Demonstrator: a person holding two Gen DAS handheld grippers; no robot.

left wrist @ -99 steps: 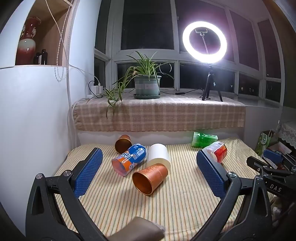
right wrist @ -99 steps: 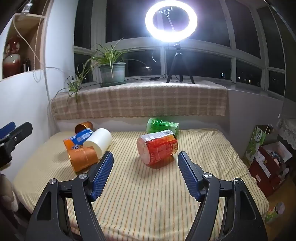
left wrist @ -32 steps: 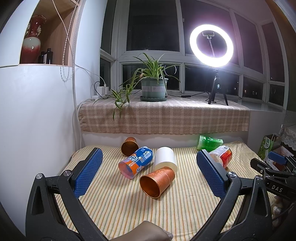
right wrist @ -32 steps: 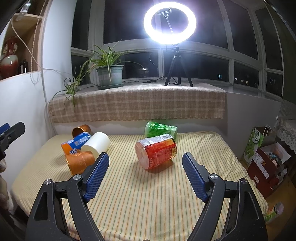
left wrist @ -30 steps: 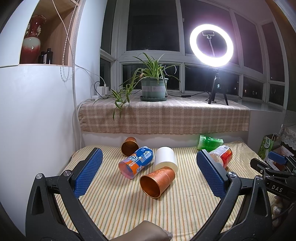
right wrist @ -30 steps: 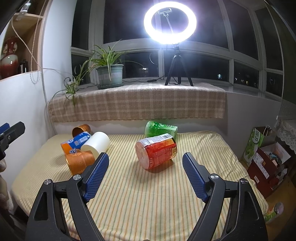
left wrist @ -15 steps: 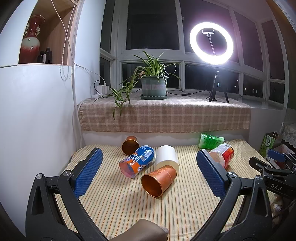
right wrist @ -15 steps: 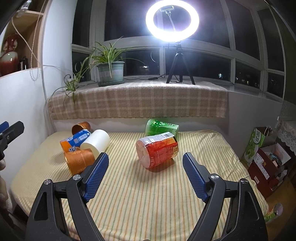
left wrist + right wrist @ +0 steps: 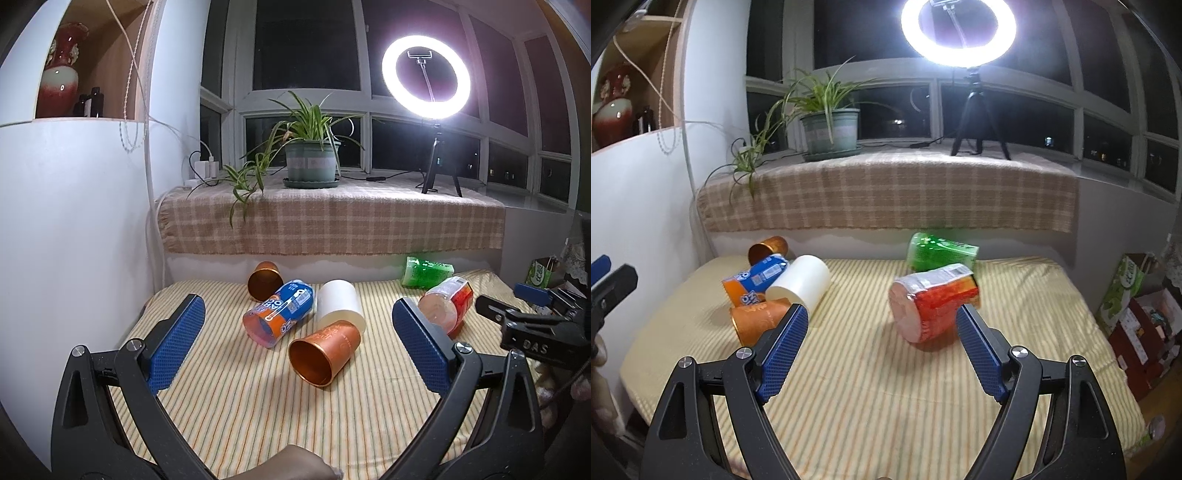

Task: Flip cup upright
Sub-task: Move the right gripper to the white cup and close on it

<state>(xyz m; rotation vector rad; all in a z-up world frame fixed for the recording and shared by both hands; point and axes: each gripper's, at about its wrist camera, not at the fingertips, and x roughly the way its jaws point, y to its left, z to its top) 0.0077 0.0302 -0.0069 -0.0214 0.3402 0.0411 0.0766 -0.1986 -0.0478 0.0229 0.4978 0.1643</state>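
Now both the left gripper (image 9: 295, 345) and right gripper (image 9: 881, 341) gape wide, empty, above the striped surface (image 9: 886, 387); the red cup (image 9: 932, 304) lies sideways.

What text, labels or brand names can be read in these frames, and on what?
"DAS": on the right gripper body, seen from the left wrist view.
Blue-orange cup: large white letters, only partly legible; small print unreadable.
Copper cup: faint embossed marking, unreadable.
Red cup and green cup: print blurred.
Green carton at right: characters too small to read.
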